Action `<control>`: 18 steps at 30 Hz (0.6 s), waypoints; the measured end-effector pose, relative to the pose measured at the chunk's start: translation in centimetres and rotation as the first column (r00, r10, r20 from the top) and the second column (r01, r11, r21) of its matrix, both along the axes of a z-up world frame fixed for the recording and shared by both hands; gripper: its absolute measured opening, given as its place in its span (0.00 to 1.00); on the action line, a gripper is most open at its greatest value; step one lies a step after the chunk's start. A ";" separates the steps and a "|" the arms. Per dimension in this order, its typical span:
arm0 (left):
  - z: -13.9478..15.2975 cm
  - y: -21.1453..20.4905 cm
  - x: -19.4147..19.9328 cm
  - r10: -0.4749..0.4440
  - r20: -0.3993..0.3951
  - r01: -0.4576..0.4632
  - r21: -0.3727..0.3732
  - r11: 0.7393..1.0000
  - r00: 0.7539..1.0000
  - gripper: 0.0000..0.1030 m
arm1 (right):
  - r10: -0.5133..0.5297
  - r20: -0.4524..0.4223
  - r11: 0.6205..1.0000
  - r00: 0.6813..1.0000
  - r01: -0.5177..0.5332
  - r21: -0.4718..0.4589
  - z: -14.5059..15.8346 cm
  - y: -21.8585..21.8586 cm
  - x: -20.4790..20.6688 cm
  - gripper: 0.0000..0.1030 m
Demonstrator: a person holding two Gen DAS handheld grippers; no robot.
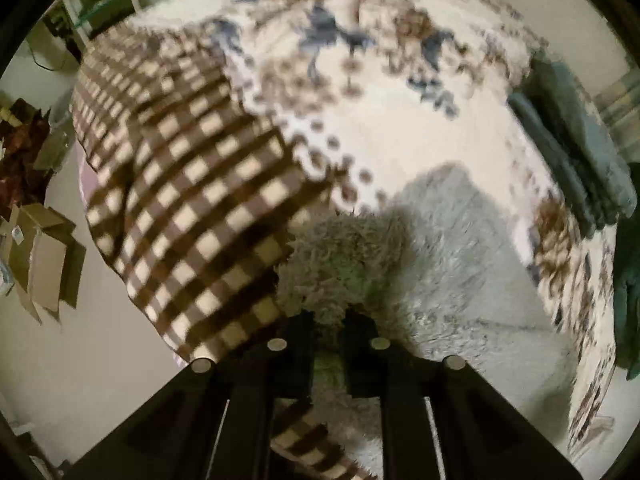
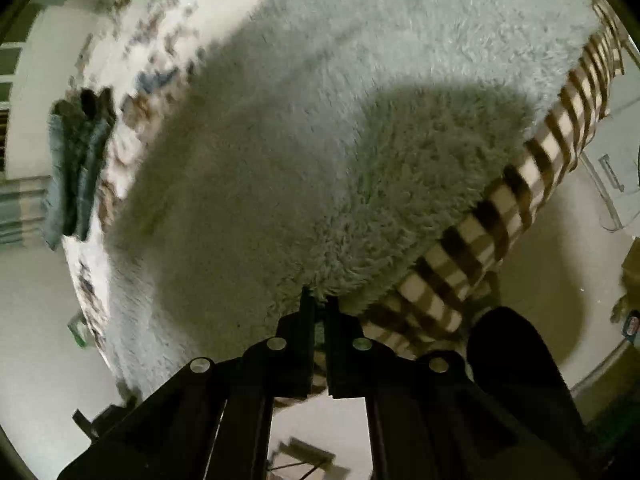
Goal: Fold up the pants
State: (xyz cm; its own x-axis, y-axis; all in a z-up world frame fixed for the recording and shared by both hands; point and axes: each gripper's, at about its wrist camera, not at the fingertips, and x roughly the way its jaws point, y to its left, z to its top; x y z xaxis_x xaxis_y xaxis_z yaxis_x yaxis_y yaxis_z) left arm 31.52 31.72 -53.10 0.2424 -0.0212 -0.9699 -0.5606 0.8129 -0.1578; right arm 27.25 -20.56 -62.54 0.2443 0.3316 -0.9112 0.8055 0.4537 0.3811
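Note:
The pants [image 2: 340,100] are pale grey and fluffy and lie spread on a patterned bed cover [image 1: 400,128]. A fold of them is lifted in both views. My left gripper [image 1: 329,320] is shut on a raised tuft of the pants [image 1: 344,256] at its near edge. My right gripper [image 2: 318,304] is shut on the edge of the lifted flap [image 2: 420,184], which hangs in shadow above the flat part. The rest of the pants in the left wrist view [image 1: 460,248] lies flat to the right.
A brown and cream checked blanket [image 1: 192,184] lies beside the pants and hangs over the bed edge [image 2: 500,208]. Folded grey-blue clothes [image 1: 576,152] are stacked at the bed's far side [image 2: 72,168]. Cardboard boxes [image 1: 40,256] stand on the floor.

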 end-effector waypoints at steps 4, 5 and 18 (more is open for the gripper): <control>1.3 -2.3 -1.1 -0.051 0.012 0.050 0.021 0.999 0.999 0.20 | -0.002 0.005 0.999 1.000 0.002 0.053 -0.5 -1.9 -1.1 0.36; 1.7 -3.0 -1.4 -0.067 0.005 0.067 0.043 0.997 0.998 0.45 | -0.026 0.037 0.998 0.999 0.024 0.059 0.2 -3.1 -2.2 0.45; 2.9 -17.1 -5.8 -0.203 -0.025 0.204 0.087 0.975 0.979 0.84 | -0.453 0.168 0.875 0.875 0.473 -0.106 2.8 -25.5 -13.0 0.48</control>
State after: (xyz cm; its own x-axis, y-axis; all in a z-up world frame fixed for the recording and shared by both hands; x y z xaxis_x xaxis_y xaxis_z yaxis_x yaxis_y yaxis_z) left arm 25.75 14.62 -50.23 0.2268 0.0179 -0.9738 -0.3837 0.9206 -0.0725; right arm 14.21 -46.02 -59.76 0.4605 0.0220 -0.8874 0.8824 0.0975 0.4603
